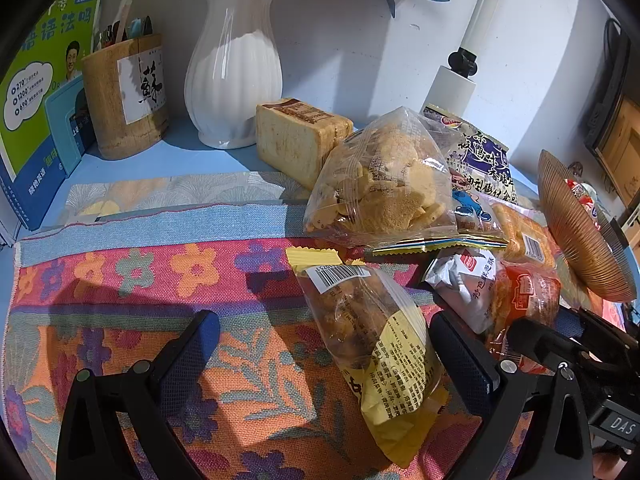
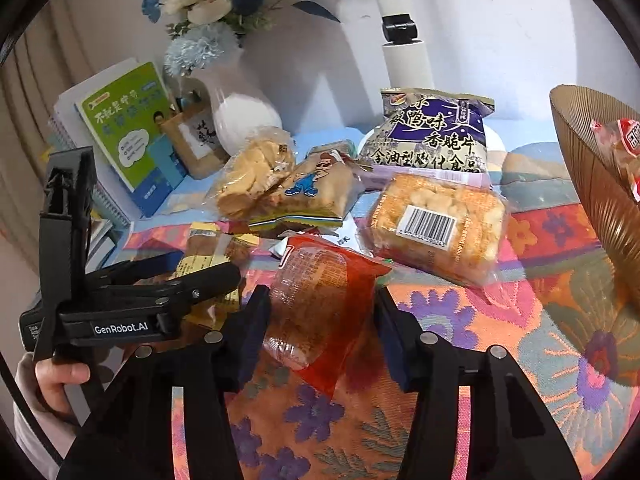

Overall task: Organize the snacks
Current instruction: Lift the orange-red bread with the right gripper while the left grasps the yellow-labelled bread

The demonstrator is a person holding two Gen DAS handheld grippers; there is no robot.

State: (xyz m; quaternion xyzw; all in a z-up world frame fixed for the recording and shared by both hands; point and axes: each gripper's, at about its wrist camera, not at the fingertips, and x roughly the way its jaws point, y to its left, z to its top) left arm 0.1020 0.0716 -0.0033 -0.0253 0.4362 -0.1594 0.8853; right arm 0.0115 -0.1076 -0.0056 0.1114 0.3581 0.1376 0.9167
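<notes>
Black left gripper (image 2: 208,276) lettered "GenRobot.AI", silver screws, blue-padded jaws.

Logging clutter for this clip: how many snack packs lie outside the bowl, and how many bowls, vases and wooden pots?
Snack packs outside the bowl: 8
Bowl: 1
Vase: 1
Wooden pot: 1
Total: 11

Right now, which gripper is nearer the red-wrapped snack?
Right. The right gripper has the red-wrapped snack between its fingers; the left gripper sits beside it, straddling the yellow packet.
</notes>
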